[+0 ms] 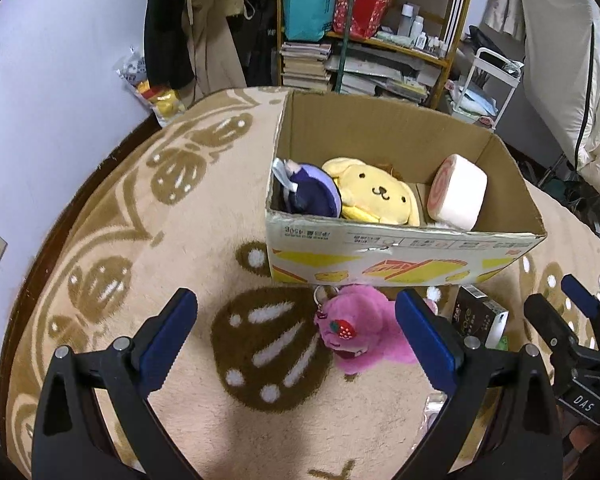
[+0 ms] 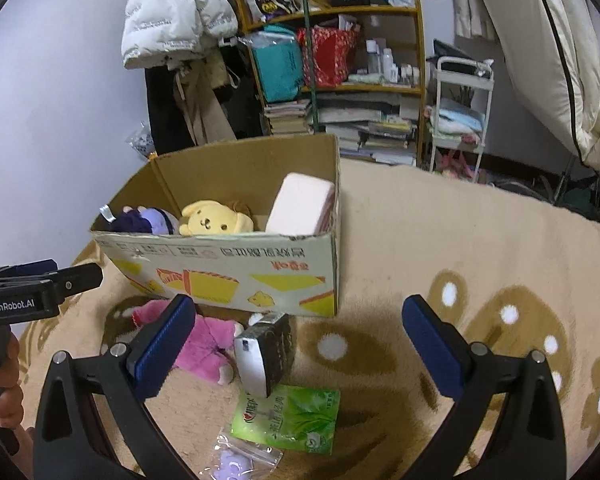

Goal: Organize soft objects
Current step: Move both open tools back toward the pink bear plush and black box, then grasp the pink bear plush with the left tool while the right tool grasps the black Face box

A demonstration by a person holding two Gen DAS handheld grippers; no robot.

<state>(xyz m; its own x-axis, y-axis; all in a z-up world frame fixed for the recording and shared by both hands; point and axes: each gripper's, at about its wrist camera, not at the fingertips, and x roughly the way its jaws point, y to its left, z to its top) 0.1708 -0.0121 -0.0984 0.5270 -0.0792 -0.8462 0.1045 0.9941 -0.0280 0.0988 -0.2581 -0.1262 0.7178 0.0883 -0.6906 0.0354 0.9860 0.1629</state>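
An open cardboard box (image 1: 404,268) (image 2: 228,276) stands on the patterned blanket. In it lie a purple doll (image 1: 312,194) (image 2: 148,220), a yellow dog plush (image 1: 376,196) (image 2: 214,220) and a white-and-pink roll cushion (image 1: 456,192) (image 2: 300,204). A pink plush (image 1: 360,332) (image 2: 204,344) lies on the blanket just in front of the box. My left gripper (image 1: 296,332) is open and empty, low over the blanket, with the pink plush between its fingers. My right gripper (image 2: 300,336) is open and empty, to the right of the plush.
A small black-and-white carton (image 2: 266,354) (image 1: 482,318) lies beside the pink plush. A green packet (image 2: 290,416) and a clear bag with a purple item (image 2: 240,460) lie nearer me. Shelves (image 2: 340,84), hung coats and a white cart (image 2: 460,112) stand behind.
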